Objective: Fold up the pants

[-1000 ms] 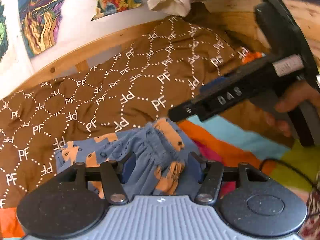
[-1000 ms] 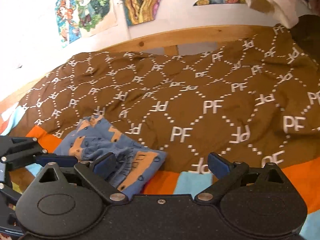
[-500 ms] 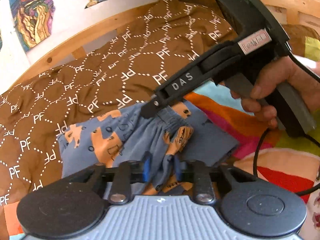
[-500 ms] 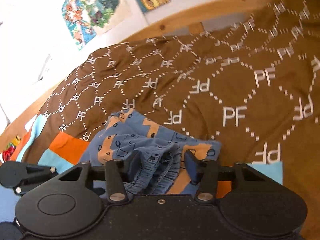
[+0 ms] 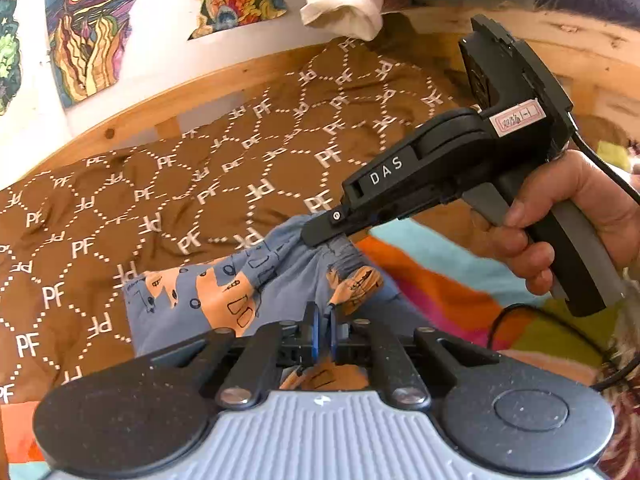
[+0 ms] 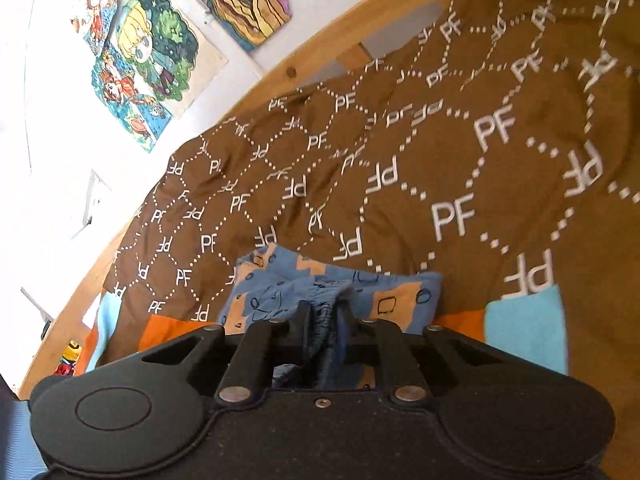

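The left gripper (image 5: 322, 330) has its 2 blue-padded fingers (image 5: 316, 328) pinched together on a fold of the pants (image 5: 224, 296), with only thin cloth between them. The right gripper (image 6: 323, 326) is closing its fingers (image 6: 305, 320) on the gathered waistband, and a thick bunch of blue cloth is pressed between them.

Just beyond both pairs of fingers the pants, blue with orange patches and small drawn shapes, lie crumpled on the bed, partly on a brown blanket (image 5: 168, 200) printed with white "PF" and partly on a striped cover (image 5: 432, 276) of orange, pink and light blue.

Only the left view shows the right gripper from outside: its black tip on the far waistband, and the person's hand (image 5: 560, 224) round its grey handle, with a cable trailing off. Only the right view shows the cartoon pictures (image 6: 140, 60) on the wall far to the left of its fingers, and the bed's wooden rail (image 6: 304, 68).

1 second ago both pairs of fingers stood wide apart; the right gripper hung clear above the pants, and the pants lay flatter.
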`<state>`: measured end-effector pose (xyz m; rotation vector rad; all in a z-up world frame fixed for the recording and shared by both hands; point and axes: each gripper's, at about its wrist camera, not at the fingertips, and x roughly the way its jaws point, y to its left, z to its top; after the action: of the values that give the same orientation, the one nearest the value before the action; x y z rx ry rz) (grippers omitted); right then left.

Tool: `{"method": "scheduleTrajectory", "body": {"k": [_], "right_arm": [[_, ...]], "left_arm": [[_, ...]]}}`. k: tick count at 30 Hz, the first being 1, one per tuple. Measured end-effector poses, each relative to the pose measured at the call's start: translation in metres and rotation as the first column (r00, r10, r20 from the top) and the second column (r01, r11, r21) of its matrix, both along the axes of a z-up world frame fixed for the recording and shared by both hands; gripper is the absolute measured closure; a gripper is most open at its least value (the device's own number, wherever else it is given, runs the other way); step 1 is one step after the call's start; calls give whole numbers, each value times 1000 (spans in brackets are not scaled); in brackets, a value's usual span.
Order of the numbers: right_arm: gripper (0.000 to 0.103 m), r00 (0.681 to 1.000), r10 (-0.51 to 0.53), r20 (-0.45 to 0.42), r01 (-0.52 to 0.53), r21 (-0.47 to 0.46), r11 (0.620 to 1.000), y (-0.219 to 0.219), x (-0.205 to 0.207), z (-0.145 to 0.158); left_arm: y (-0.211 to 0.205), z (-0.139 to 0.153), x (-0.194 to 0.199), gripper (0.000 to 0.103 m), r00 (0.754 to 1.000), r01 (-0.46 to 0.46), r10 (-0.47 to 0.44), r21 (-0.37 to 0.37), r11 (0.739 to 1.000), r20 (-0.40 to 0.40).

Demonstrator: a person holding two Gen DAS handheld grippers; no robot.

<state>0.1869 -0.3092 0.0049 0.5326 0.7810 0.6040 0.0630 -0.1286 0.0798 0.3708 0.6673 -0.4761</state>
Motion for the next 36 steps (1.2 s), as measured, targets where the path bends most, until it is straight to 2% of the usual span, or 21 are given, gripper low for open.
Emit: {"method": "scheduleTrajectory", "body": {"k": [3,5,7,10,12,13,14,15,18,19,21,23,24,25,26,27,31,33,34,36], "right_arm": [[90,1000,-1,12,2,-67,998,-6,-8,7],[89,1000,-4,0,4,-115,993,-6,-12,5],[85,1000,10,-12,-12,-187,982,-2,-13,0],[66,998,61,19,-52,-322,945,9,-15,-5],[46,996,86,27,-70,-364,929,8,-15,-7],[39,996,82,31,-64,-372,926,5,-13,-7],[32,997,68,30,-52,-371,927,1,-12,-6],[30,998,57,36,-40,-367,929,-4,-12,-4],[24,994,53,96,-12,-388,922,-7,-19,5],[22,990,75,117,-23,-396,918,-4,-22,8],[17,982,132,137,-63,-417,907,8,-24,13],[16,965,223,140,-132,-476,870,23,-28,11],[15,953,272,130,-163,-539,826,32,-31,7],[13,943,313,110,-189,-596,781,39,-34,3],[11,936,341,91,-213,-625,751,42,-36,-1],[10,932,354,73,-232,-630,741,42,-35,-3],[7,938,347,3,-288,-551,783,22,-24,-5],[7,938,345,21,-289,-500,816,9,-26,3],[6,944,326,42,-270,-467,842,3,-27,8],[4,967,235,100,-177,-401,899,-2,-25,16]], "left_arm": [[-8,-6,-2,97,1000,27,-27,9,1000,-16],[-13,-16,1,97,997,49,-48,12,999,-53],[-15,-28,3,94,994,68,-65,26,997,-83],[-10,-33,0,89,991,103,-101,26,994,-91],[2,-26,-2,65,984,136,-137,-17,991,-110],[10,-22,-3,48,983,139,-142,-39,990,-114],[18,-18,-3,45,986,127,-133,-61,990,-106],[26,-14,-2,45,989,105,-113,-75,992,-99],[54,-9,13,45,993,-52,40,-112,992,-107],[62,-10,20,45,988,-110,95,-122,986,-123],[75,-19,37,48,959,-234,209,-116,965,-189],[84,-35,50,53,921,-311,284,-63,948,-265],[87,-42,51,53,913,-318,293,-45,947,-284],[90,-46,51,53,914,-316,293,-43,948,-280],[92,-47,49,52,919,-311,289,-42,950,-270],[94,-47,48,51,920,-309,289,-33,951,-265],[102,-36,47,47,915,-321,301,-33,947,-268],[101,-19,48,42,932,-309,289,-63,949,-219],[101,-12,52,36,943,-293,274,-81,953,-189],[95,-2,68,31,959,-263,251,-80,961,-131]]}}
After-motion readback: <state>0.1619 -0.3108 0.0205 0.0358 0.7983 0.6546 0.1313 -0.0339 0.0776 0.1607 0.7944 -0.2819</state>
